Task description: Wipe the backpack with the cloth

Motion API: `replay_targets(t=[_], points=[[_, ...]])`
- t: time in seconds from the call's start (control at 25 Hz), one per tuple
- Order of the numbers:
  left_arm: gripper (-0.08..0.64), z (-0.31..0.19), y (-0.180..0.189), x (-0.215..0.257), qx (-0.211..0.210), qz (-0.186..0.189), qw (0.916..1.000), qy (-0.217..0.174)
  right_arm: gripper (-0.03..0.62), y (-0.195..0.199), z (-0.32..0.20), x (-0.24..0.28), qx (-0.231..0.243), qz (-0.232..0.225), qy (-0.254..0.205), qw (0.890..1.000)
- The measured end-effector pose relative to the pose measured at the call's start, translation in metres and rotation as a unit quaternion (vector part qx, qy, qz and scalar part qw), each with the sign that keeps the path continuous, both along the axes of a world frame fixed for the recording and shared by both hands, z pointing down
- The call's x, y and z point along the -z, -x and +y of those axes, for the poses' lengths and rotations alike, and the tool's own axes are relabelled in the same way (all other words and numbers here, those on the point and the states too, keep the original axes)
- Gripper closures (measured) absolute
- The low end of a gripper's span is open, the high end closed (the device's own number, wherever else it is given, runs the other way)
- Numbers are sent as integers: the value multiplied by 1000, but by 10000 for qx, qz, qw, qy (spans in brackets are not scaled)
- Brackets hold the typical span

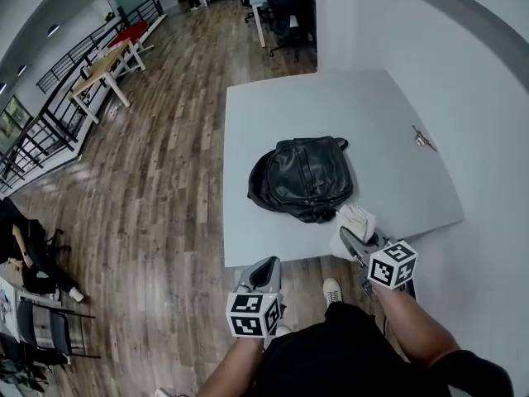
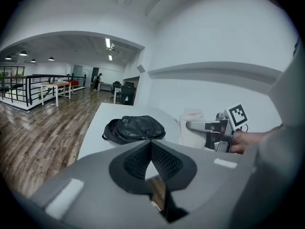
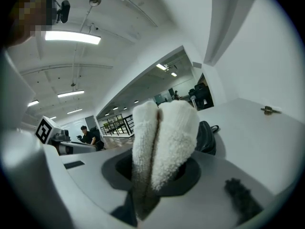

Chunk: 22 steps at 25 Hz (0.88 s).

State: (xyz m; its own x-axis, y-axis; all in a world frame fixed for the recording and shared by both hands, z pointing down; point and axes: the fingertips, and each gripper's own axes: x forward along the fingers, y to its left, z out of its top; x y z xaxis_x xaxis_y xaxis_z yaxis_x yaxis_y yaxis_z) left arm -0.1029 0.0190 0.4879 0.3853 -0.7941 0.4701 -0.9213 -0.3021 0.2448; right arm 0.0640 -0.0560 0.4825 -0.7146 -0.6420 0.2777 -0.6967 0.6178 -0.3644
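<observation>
right hand-held gripper [image 1: 347, 236] is clamped on the cloth [image 1: 357, 220], and the right gripper view shows it plainly: a white folded wad bulging up out of the jaws. it hangs at the near edge of the surface [image 1: 273, 114], just beside the backpack's [image 1: 302, 176] near right corner. touching or not, i can't tell. the backpack lies flat, black and glossy, toward the front of the surface, nothing holding it down.

left hand-held gripper [image 1: 269, 263] has its jaws pressed together with nothing between them. it sits off the near edge, over the floor [image 1: 149, 222], short of the backpack.

wiping looks not yet begun, so here's where it could slip. the backpack is loose on a smooth top, and a firm stroke away from the person could shove it along instead of cleaning it, since the left hand-held gripper isn't bracing it. the cloth is pinched only at its fold, so a hard drag over a seam or strap could tug it out of the jaws. and if the wad flops back under pressure, bare jaw tips could scuff that shiny skin. the metal piece [image 1: 424, 139] is well apart, no worry there.
</observation>
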Motion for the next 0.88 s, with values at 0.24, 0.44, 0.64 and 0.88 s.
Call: replay_targets(t=[0.24, 0.44, 0.64, 0.88], points=[[552, 57, 17, -1, -469, 244, 9986, -9, 505, 20, 90, 9, -395, -55, 66, 9992], [552, 89, 6, -4, -851, 369, 9956, 133, 505, 11, 147, 18, -629, 123, 115, 9979], [552, 101, -5, 3, -956, 427, 9945, 82, 505, -2, 167, 18, -671, 318, 138, 9971], [552, 98, -21, 12, -658, 611, 9959, 67, 506, -5, 173, 26, -290, 466, 43, 9985]])
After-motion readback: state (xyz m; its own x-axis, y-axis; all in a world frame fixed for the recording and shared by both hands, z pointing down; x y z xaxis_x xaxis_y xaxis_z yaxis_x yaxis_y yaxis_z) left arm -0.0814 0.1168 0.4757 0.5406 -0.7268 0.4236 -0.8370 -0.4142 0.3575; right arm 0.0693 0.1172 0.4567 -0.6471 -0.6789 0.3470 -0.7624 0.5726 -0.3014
